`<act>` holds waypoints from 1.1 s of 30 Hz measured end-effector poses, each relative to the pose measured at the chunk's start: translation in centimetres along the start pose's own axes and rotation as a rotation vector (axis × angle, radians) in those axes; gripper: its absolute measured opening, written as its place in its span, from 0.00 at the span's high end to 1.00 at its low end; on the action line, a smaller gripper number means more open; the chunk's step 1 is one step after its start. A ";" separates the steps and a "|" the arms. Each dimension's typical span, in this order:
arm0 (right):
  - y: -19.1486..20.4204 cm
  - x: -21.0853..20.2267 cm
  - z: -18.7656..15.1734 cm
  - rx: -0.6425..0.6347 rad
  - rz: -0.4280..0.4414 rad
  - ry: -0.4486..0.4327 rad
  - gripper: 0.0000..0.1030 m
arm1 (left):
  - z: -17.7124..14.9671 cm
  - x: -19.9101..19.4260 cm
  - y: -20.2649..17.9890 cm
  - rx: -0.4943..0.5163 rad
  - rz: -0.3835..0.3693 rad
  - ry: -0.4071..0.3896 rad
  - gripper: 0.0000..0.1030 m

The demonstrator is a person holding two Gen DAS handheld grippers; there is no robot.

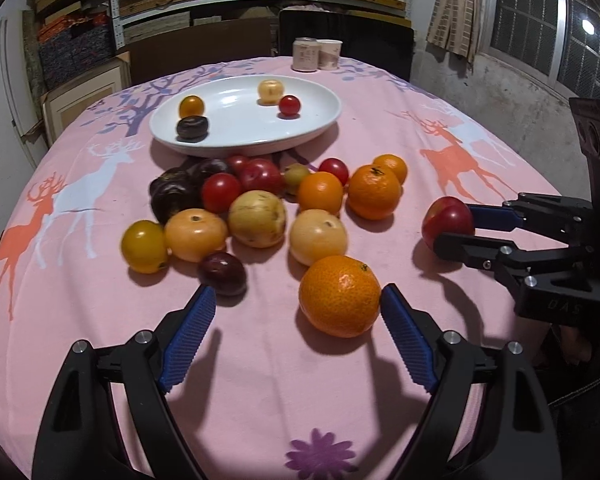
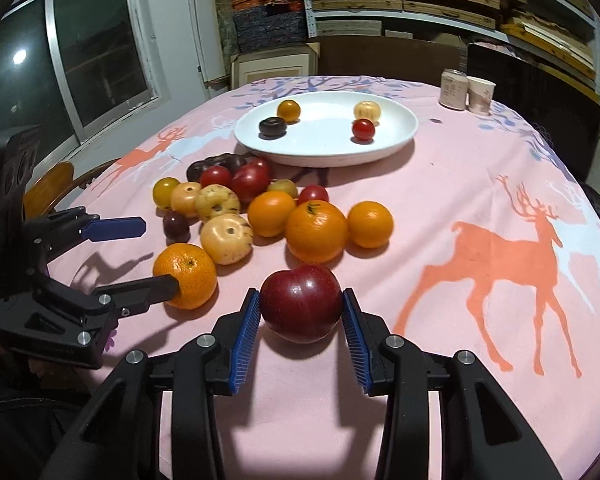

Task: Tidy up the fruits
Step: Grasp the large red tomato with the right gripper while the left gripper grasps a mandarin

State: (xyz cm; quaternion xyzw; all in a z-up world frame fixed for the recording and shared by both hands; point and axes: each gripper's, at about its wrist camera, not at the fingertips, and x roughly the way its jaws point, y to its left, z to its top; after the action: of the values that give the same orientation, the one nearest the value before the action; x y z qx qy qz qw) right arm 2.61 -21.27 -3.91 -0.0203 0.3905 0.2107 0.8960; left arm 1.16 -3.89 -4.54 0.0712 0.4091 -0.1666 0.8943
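A white plate [image 1: 320,120] [image 2: 400,136] at the far side of the table holds several small fruits. A pile of oranges, yellow fruits, tomatoes and dark plums [image 1: 260,200] [image 2: 260,208] lies on the pink cloth in front of it. My left gripper [image 1: 298,300] [image 2: 156,254] is open, with an orange [image 1: 339,296] [image 2: 186,274] touching its right finger. My right gripper [image 2: 300,300] [image 1: 452,224] is shut on a red plum [image 2: 300,306] [image 1: 448,220] that rests on the cloth.
A can [image 1: 305,54] [image 2: 453,89] and a paper cup [image 1: 330,54] [image 2: 480,95] stand at the table's far edge. A dark chair back [image 1: 348,36] is behind them. Shelves with stacked boards fill the back wall.
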 end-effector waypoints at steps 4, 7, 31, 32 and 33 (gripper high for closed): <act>-0.7 0.1 -0.3 0.013 -0.002 0.004 0.60 | 0.0 1.0 -1.3 0.032 -0.013 0.018 0.20; -1.0 0.0 -0.4 0.016 0.001 0.005 0.60 | 0.1 2.0 -1.9 0.041 -0.032 0.040 0.25; -1.7 0.4 -0.7 0.049 0.003 0.022 0.59 | -1.0 1.8 -1.1 0.028 0.010 0.030 0.55; -1.7 0.4 -0.7 0.049 0.004 0.022 0.59 | -1.0 1.8 -1.1 0.028 0.012 0.029 0.55; -1.7 0.5 -0.7 0.049 0.004 0.022 0.59 | -1.0 1.7 -1.1 0.028 0.015 0.027 0.55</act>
State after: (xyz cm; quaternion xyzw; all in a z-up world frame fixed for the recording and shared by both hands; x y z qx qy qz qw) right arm 3.09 -22.78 -4.91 0.0001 0.4055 0.2024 0.8914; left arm 1.10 -5.09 -6.47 0.0889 0.4183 -0.1645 0.8889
